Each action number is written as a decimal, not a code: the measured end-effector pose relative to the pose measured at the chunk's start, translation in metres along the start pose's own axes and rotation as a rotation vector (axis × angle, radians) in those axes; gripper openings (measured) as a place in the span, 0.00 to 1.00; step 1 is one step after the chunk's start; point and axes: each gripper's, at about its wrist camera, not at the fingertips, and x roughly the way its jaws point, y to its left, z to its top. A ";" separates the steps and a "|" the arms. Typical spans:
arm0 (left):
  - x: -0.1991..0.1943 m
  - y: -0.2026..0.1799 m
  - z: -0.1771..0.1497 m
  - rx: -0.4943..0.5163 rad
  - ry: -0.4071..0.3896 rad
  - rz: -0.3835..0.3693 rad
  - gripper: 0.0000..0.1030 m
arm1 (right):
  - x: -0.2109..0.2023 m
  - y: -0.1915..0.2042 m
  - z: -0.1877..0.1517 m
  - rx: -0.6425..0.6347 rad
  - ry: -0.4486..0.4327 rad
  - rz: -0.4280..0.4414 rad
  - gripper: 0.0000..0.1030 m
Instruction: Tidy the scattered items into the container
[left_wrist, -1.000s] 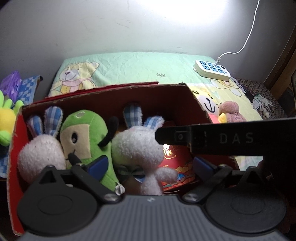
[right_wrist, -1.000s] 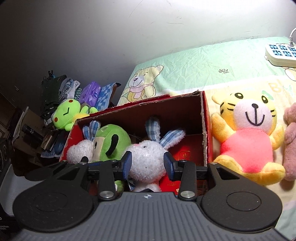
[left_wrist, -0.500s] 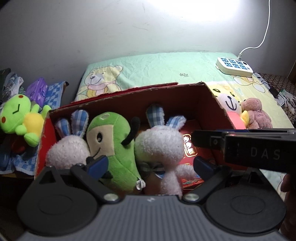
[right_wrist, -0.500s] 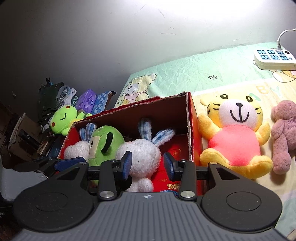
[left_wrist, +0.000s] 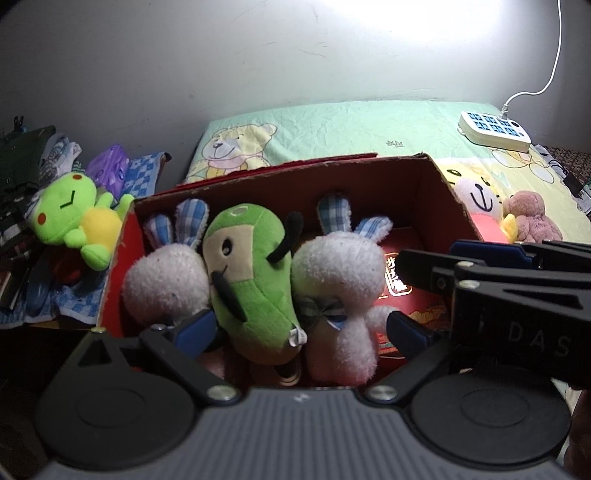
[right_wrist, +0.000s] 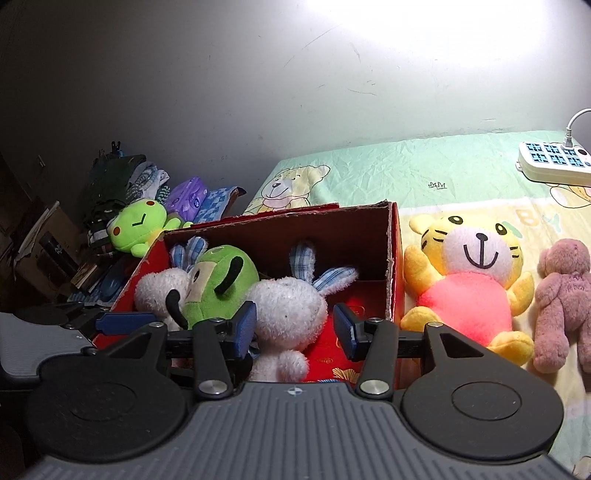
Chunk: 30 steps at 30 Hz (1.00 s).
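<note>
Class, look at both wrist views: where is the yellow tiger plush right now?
The yellow tiger plush lies on the bed sheet outside the red box, just right of its end wall, with the pink bear on its other side.

From your left wrist view, the red box hides most of the yellow tiger toy; only its face shows. The left rabbit sits half behind the green plush. In the right view, the pink bear runs off the edge. Print on the box floor is too small to read.
</note>
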 end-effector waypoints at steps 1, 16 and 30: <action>-0.001 -0.001 -0.001 -0.005 0.004 0.013 0.98 | -0.001 -0.001 0.000 0.001 0.004 0.006 0.56; -0.007 -0.008 -0.014 -0.096 0.062 0.101 0.99 | -0.015 -0.012 -0.002 0.007 0.044 0.077 0.63; -0.001 -0.003 -0.016 -0.106 0.063 0.082 0.99 | -0.020 -0.012 -0.011 0.060 0.005 0.083 0.73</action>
